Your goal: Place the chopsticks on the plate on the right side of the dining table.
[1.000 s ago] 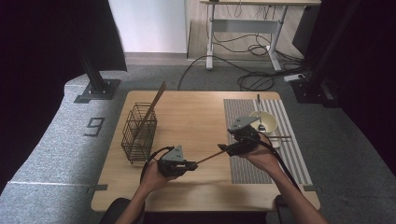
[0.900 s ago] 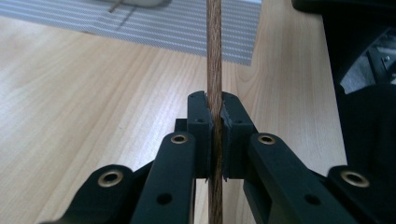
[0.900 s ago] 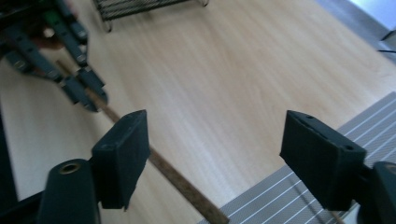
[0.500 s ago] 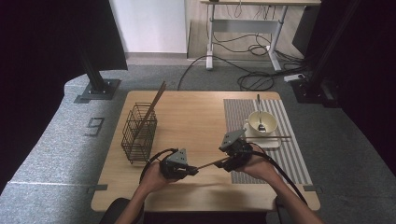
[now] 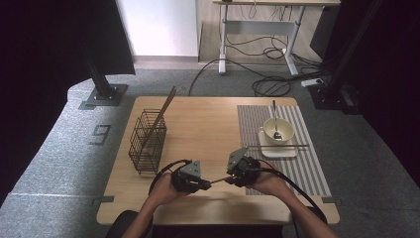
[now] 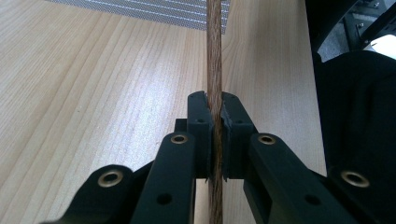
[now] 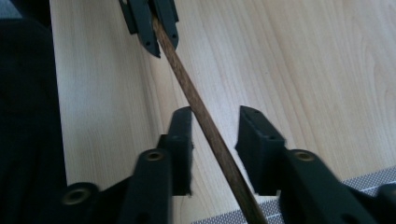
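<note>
High view recorded the whole tabletop (image 5: pixel 208 124): wire basket (image 5: pixel 147 141) at left with a stick leaning in it, striped mat (image 5: pixel 302 163) at right carrying a bowl (image 5: pixel 278 131) with a spoon (image 5: pixel 275 121) and a stick laid across the plate before it. The gripper views gave what that view could not — the pad contact. Item: one chopstick (image 5: pixel 218 181), slim, round, dark brown wood with visible grain, held level just above the tabletop near its front edge, between the two hands. Left hand-held gripper (image 6: pixel 214 116): clamped tight on the chopstick, pads pressing both sides. Right hand-held gripper (image 7: pixel 215 133): jaws just closing in, a gap remaining — the chopstick (image 7: pixel 205 121) ran slantwise between them, near the left pad, contact not certain; the right pad stood clear.
</note>
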Available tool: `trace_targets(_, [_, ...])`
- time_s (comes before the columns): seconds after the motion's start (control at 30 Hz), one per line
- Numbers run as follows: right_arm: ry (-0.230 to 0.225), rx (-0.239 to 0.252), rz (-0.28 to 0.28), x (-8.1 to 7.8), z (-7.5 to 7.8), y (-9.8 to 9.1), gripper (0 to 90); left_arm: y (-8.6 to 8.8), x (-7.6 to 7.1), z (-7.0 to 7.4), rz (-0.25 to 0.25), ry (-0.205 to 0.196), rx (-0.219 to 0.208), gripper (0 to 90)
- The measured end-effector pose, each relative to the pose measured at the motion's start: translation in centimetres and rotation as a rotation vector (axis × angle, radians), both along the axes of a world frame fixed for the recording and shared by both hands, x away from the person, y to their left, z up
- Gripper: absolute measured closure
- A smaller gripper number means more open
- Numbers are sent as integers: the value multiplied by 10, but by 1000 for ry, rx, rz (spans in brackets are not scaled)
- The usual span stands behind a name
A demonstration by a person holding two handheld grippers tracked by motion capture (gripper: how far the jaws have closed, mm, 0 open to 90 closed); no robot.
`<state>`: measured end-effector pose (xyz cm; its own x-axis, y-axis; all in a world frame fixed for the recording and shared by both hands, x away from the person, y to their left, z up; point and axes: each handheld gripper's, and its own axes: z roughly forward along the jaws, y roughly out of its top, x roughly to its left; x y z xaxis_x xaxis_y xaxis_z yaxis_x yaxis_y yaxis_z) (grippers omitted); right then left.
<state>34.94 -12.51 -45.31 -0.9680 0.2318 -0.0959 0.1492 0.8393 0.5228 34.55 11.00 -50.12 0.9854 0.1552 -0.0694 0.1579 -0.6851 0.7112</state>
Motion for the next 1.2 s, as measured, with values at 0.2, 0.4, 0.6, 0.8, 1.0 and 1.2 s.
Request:
trace_targets(0.2, [10, -15, 31, -1, -2, 0, 725, 0, 0, -1, -9, -4, 1, 838])
trace_targets(0.4, [60, 5, 88, -3, 0, -2, 827, 5, 3, -1, 51, -36, -59, 693])
trace_targets(0.6, [65, 9, 81, -4, 0, -4, 828, 7, 3, 0, 107, -91, -84, 482])
trace_targets(0.8, [60, 22, 54, -3, 2, -10, 828, 9, 6, -3, 151, -71, -129, 278])
trace_targets(1.0, [60, 29, 23, -3, 5, -20, 827, 11, 10, -6, 192, -41, -171, 137])
trace_targets(1.2, [51, 34, -1, -2, 8, -30, 828, 13, 13, -8, 247, -60, -171, 0])
